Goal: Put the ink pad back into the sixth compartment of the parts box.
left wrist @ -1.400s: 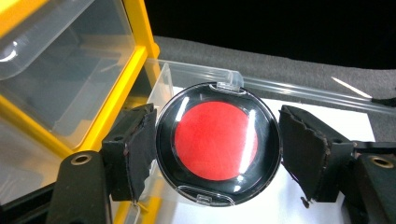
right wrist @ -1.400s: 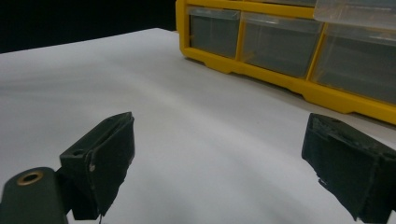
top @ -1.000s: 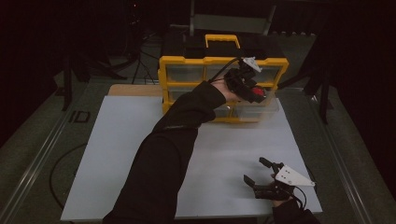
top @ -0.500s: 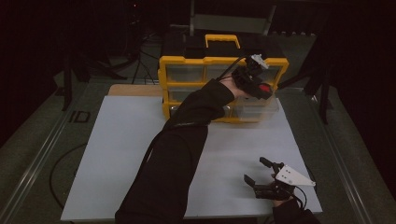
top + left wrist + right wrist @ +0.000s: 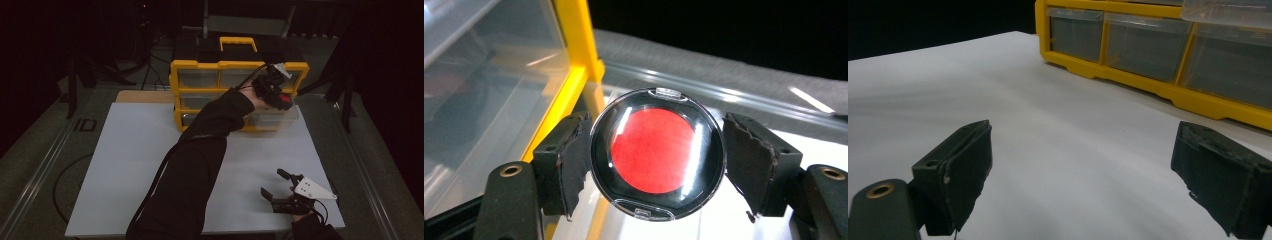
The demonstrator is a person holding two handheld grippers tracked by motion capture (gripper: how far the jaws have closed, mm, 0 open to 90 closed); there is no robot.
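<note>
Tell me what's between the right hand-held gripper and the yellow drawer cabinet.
Nothing: in the right gripper view, bare white tabletop runs from the open right hand-held gripper to the yellow drawer cabinet.

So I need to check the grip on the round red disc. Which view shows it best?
The left gripper view: the red disc sits close up, clamped between the left gripper. The high view shows a small red spot; the right gripper view faces the organizer.

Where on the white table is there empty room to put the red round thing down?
The white tabletop lies bare left of the sleeve, out to its left edge. A second bare patch lies between the yellow drawer cabinet and the right hand-held gripper. It is crowded at the cabinet's right end, where the left hand-held gripper holds the red disc case over a pulled-out drawer.
</note>
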